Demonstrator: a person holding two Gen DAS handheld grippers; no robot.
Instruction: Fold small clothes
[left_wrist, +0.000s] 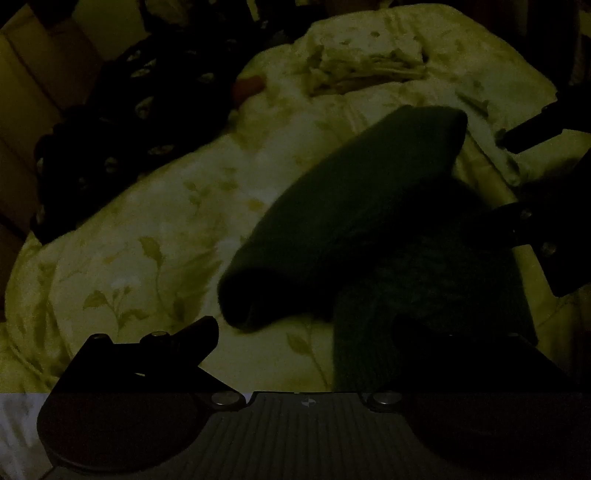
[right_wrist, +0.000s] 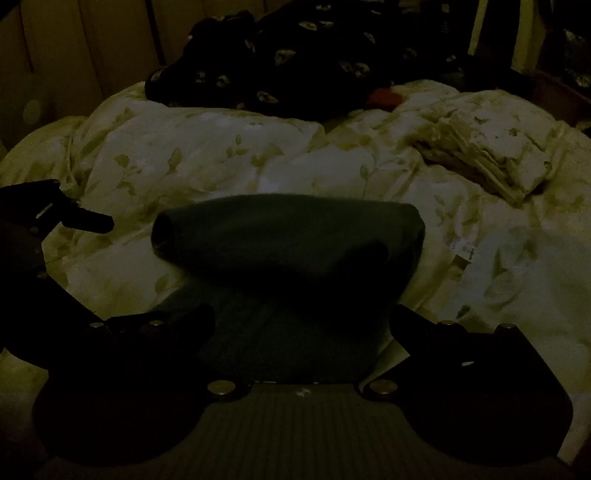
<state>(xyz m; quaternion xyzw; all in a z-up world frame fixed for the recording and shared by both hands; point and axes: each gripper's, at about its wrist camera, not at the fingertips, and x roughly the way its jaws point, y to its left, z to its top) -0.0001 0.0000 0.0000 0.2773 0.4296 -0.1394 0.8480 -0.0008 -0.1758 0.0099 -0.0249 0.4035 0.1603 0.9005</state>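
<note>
A: Left wrist view?
B: Left gripper (left_wrist: 306, 332) spread wide, empty; dark green garment (left_wrist: 343, 221) lies on the floral duvet (left_wrist: 147, 229).
A: Right wrist view?
B: Right gripper (right_wrist: 303, 321) likewise apart; only here the garment's rolled opening faces left.

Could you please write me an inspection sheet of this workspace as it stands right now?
Surface: rumpled leaf-print duvet; dim light.
Job's things: dark green garment on the duvet, upper part folded or rolled over, lower part flat.
Clutter: black patterned fabric heaped at the far side; small red item beside it; folded leaf-print cloth.
Grippers: left claw open, right claw open, both over the garment's near edge, holding nothing.
Cables: nothing seen.
Surroundings: pale panelled wall behind; the rest too dark.
</note>
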